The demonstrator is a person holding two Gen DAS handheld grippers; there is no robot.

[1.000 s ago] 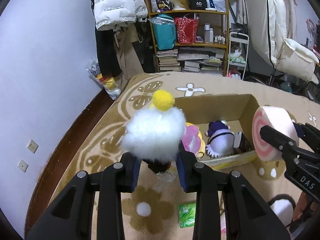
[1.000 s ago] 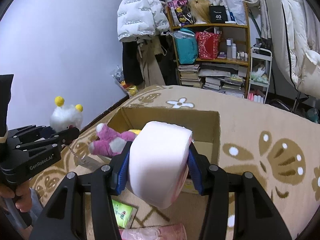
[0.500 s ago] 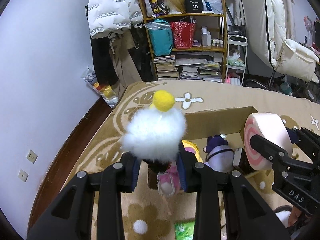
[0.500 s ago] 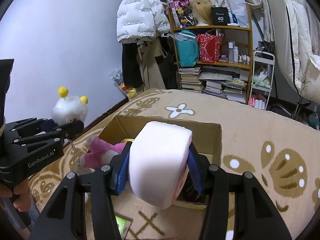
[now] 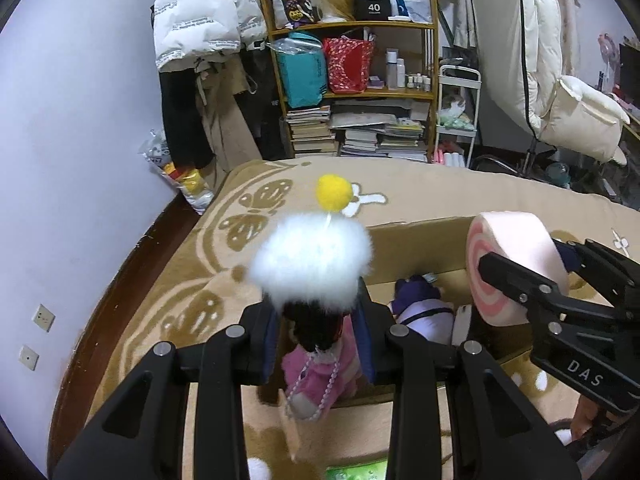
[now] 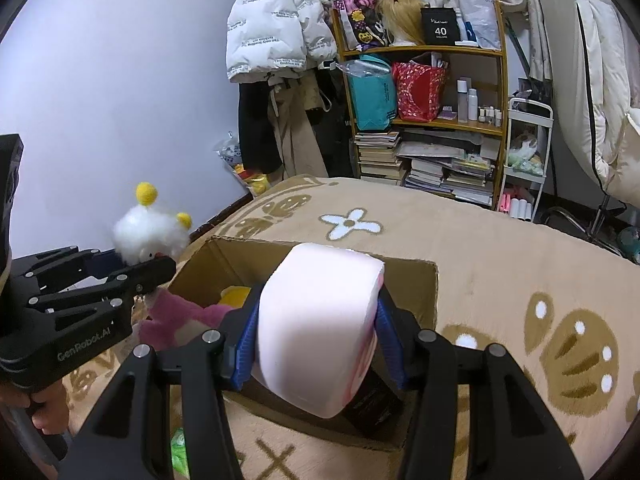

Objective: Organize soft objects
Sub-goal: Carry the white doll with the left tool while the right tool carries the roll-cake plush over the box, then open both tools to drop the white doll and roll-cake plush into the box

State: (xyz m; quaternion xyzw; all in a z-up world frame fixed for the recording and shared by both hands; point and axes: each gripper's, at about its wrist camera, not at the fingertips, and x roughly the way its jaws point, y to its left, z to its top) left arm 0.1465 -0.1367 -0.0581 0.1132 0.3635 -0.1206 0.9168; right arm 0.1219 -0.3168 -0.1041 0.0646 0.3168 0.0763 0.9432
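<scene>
My left gripper (image 5: 318, 332) is shut on a white fluffy toy (image 5: 312, 260) with yellow pompoms, held above the left end of an open cardboard box (image 5: 412, 240). The toy also shows in the right wrist view (image 6: 150, 232). My right gripper (image 6: 316, 344) is shut on a pink swirl-roll cushion (image 6: 320, 328), held over the box (image 6: 320, 250); the cushion also shows in the left wrist view (image 5: 516, 264). Inside the box lie a pink plush (image 5: 316, 376), a purple and white plush (image 5: 424, 312) and a yellow plush (image 6: 236, 296).
The box sits on a beige patterned blanket (image 6: 500, 248). A green packet (image 5: 356, 472) lies on the blanket in front of the box. A cluttered bookshelf (image 5: 360, 80) and hanging coats stand at the back. A wall (image 5: 80, 120) runs along the left.
Both grippers have moved forward with their loads, from in front of the box to over it. The box now looks closer and lower in both views.
</scene>
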